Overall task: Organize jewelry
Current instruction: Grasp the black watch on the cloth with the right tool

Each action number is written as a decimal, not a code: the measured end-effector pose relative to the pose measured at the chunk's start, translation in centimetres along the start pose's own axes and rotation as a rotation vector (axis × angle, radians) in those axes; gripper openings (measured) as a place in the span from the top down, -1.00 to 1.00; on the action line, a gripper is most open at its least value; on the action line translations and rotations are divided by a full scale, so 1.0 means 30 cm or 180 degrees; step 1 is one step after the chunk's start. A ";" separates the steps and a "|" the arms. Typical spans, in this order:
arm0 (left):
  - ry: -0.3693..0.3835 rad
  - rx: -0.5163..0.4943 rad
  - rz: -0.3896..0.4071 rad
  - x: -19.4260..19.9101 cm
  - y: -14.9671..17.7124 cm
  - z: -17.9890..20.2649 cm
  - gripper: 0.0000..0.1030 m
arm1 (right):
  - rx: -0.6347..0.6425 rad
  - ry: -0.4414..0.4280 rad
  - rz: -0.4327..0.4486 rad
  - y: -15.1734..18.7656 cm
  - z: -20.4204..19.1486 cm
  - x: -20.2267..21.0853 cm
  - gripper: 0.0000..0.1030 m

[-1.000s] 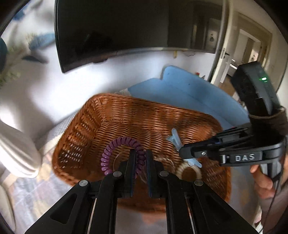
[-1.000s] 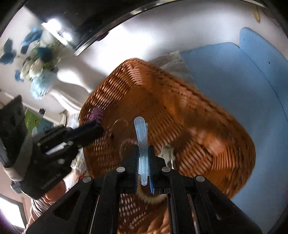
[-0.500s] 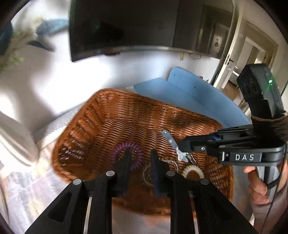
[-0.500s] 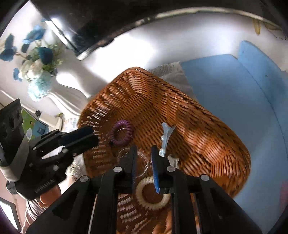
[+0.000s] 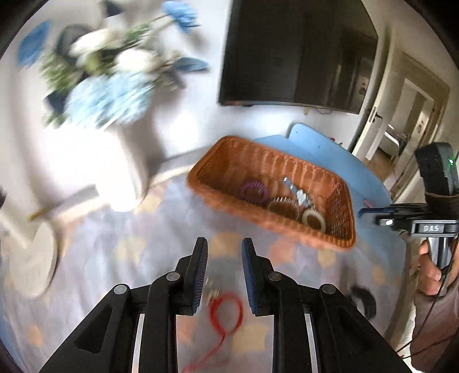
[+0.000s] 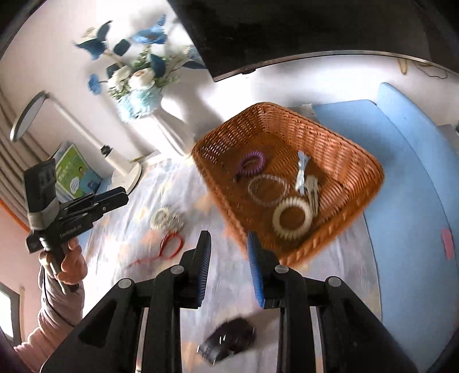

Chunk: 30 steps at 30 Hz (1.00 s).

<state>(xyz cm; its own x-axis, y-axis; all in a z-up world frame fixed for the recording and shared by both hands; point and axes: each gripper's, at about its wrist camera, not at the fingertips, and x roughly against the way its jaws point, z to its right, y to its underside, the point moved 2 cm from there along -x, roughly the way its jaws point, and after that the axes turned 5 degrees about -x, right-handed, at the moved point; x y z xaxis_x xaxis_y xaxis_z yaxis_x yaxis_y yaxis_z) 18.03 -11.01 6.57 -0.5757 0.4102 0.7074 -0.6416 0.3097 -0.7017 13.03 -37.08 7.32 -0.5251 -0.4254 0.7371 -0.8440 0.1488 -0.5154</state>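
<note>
- Patterned pale cloth covers the worktop (image 6: 330, 275); a dark screen (image 6: 315, 25) hangs on the white wall behind, with a vase of blue and white flowers (image 6: 137, 83) to its left.
- Motion blur smears the left wrist view; the flowers, the cloth pattern and the loose pieces near the lens are hard to make out there.
- Wicker basket (image 6: 358, 160) stands on the worktop beside a blue board (image 6: 407, 178).
- Inside the basket: purple coil band (image 6: 252, 163), clear bracelet (image 6: 268, 186), cream coil band (image 6: 292, 218), pale blue clip (image 6: 301, 172) and a silver clip (image 6: 312, 189) just beside it.
- In the left view the basket's near wall cuts off part of these contents.
- Outside the basket, on the cloth: red cord bracelet (image 5: 225, 311), a pale beaded piece (image 6: 166, 219) too blurred to identify, and a dark hair clip (image 6: 229, 340) partly hidden behind the right tongs.
- Left tongs (image 5: 224, 258): fingers apart, nothing between them, over the red cord bracelet.
- Right tongs (image 6: 229, 252): fingers apart, nothing between them, at the basket's near corner.
- Change from a second ago: the left tongs then clamped the purple coil band and the right tongs clamped the pale blue clip, both over the basket. Both pieces now lie in the basket, and both tongs have drawn back over the cloth.
</note>
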 end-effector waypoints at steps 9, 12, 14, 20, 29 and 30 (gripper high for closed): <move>0.0241 0.0436 -0.0107 0.023 0.250 -0.077 0.51 | -0.0228 -0.0052 -0.0149 0.266 0.025 0.057 0.24; 0.0304 0.0512 -0.0168 -0.001 0.295 -0.077 0.51 | -0.0313 -0.0043 -0.0230 0.330 0.037 0.048 0.24; 0.0341 0.0528 -0.0191 -0.008 0.313 -0.074 0.51 | -0.0344 -0.0043 -0.0252 0.367 0.042 0.044 0.24; 0.0413 0.0457 -0.0234 -0.038 0.323 -0.038 0.51 | -0.0212 0.0043 -0.0080 0.416 0.010 0.069 0.24; 0.0460 0.0500 -0.0331 -0.087 0.323 -0.033 0.51 | -0.0191 0.0043 -0.0167 0.407 0.003 -0.004 0.24; 0.0466 0.0514 -0.0361 -0.099 0.323 -0.029 0.51 | -0.0204 0.0040 -0.0169 0.406 0.005 -0.011 0.24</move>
<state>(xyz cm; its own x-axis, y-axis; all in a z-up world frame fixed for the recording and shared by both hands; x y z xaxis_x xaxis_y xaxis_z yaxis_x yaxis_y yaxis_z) 13.96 -8.47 -2.42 -0.4232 0.5043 0.7527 -0.7775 0.2244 -0.5875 2.94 -35.26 0.73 -0.4804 -0.4231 0.7683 -0.8757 0.1832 -0.4467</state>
